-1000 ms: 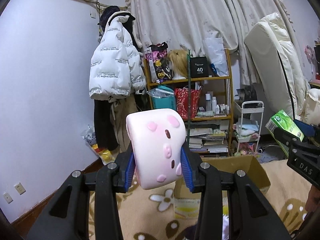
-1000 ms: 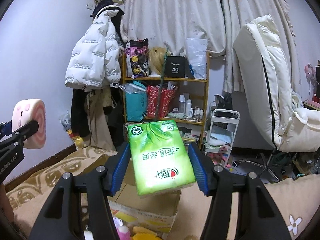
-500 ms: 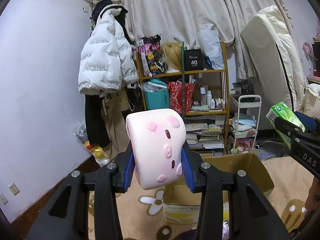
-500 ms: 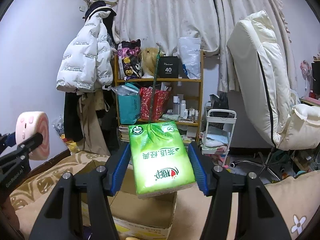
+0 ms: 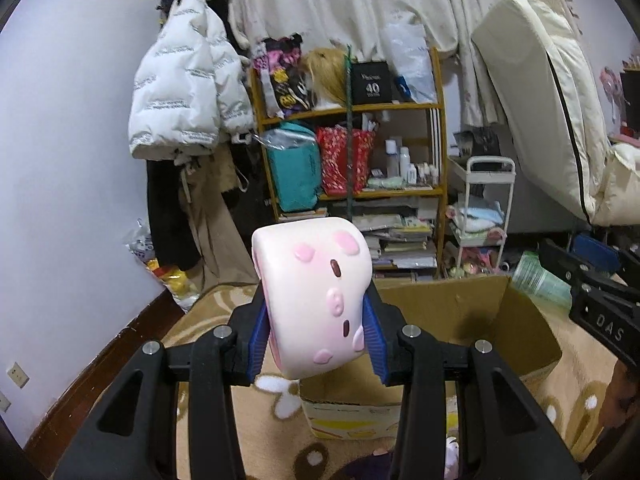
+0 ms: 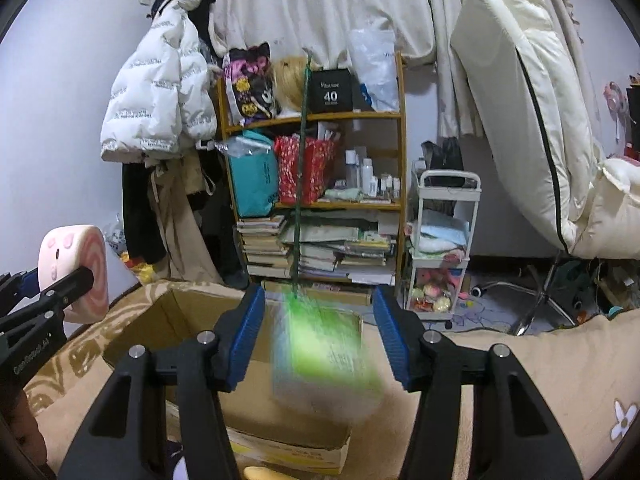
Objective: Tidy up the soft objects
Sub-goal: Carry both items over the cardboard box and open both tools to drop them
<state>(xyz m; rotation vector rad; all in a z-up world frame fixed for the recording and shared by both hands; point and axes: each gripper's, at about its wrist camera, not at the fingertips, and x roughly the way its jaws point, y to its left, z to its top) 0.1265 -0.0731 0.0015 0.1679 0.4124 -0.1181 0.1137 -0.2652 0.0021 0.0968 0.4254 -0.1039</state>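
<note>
green tissue pack blurred, loose between right jaws

Pink squishy toy clamped upright; blurred green tissue pack above cardboard box.

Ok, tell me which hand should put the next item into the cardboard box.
Left. The left gripper clamps the pink squishy toy with the open cardboard box just beyond it. The right gripper, jaws just narrowing slightly, grips nothing: its green tissue pack is blurred, clear of the pads, apparently dropping in.
</note>
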